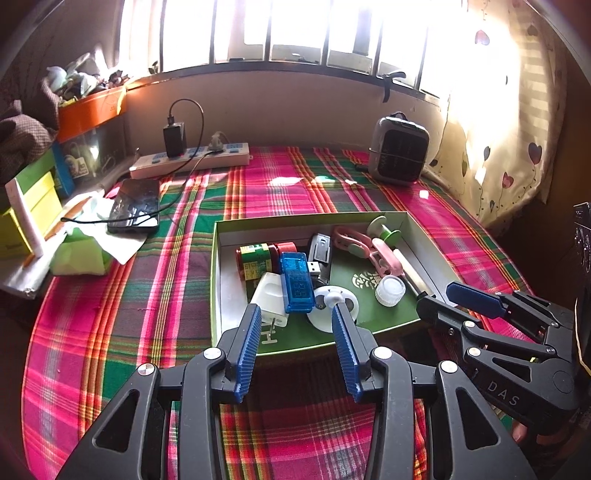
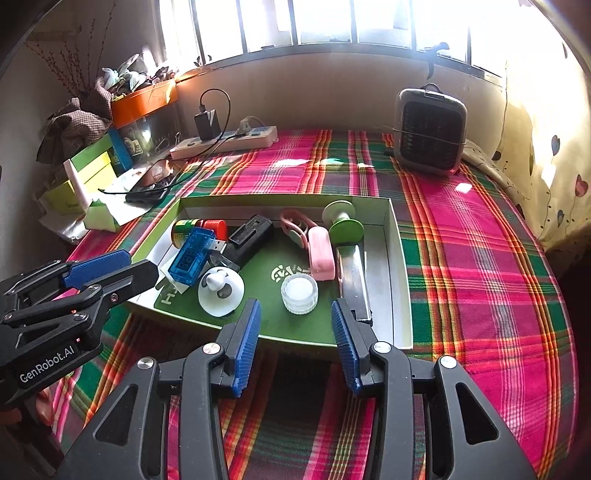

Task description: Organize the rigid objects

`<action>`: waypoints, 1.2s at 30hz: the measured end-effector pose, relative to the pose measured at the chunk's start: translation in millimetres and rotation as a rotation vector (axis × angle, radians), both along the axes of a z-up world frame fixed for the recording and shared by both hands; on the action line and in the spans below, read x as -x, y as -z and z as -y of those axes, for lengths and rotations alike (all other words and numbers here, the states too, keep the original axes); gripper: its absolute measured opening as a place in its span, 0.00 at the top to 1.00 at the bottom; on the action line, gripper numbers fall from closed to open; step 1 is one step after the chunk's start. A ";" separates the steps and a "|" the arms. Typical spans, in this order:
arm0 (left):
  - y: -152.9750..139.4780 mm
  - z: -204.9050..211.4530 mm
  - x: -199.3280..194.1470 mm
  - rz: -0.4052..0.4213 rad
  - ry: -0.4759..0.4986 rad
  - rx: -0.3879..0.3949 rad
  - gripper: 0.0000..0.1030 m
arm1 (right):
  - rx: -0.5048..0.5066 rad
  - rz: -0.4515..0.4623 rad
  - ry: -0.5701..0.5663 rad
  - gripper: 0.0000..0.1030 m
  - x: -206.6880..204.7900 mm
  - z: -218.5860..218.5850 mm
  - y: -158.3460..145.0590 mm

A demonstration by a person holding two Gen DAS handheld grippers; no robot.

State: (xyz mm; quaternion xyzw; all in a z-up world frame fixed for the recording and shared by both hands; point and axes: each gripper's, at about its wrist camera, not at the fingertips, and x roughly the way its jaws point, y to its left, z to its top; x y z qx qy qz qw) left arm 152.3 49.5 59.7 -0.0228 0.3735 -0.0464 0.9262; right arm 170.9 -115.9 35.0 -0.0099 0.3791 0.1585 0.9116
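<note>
A shallow green cardboard box (image 2: pixel 400 295) lies just ahead of the fingers (image 2: pixel 245 339), holding a translucent blue USB tester (image 2: pixel 190 260), white round cap (image 2: pixel 299 291), pink clip (image 2: pixel 320 253), and perhaps a black charger (image 2: pixel 249 238).

Strong daylight pours through the barred window (image 1: pixel 295 33) far ahead of my tools, blowing it out to white in both views. The curtain (image 1: pixel 509 122) ahead to my right glows, washed out by glare. Small sunlit patches lie on the plaid cloth (image 1: pixel 280 184) beyond the box. The nearest corners fall into dark vignette, and straight lines bow toward the edges. Focus is sharp throughout.
</note>
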 end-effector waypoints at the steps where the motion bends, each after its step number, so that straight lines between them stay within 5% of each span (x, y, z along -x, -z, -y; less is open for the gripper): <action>1: 0.1 0.0 3.6 0.001 -0.007 -0.007 0.62 | -0.001 0.006 0.002 0.60 3.1 0.6 -1.5; 26: 50.5 -12.9 58.8 -0.126 -0.093 -0.030 0.62 | 0.077 -0.069 0.062 0.60 52.6 19.9 31.2; 36: 56.9 -6.5 65.6 -0.110 -0.100 -0.051 0.58 | 0.097 -0.085 0.087 0.60 58.0 24.2 38.4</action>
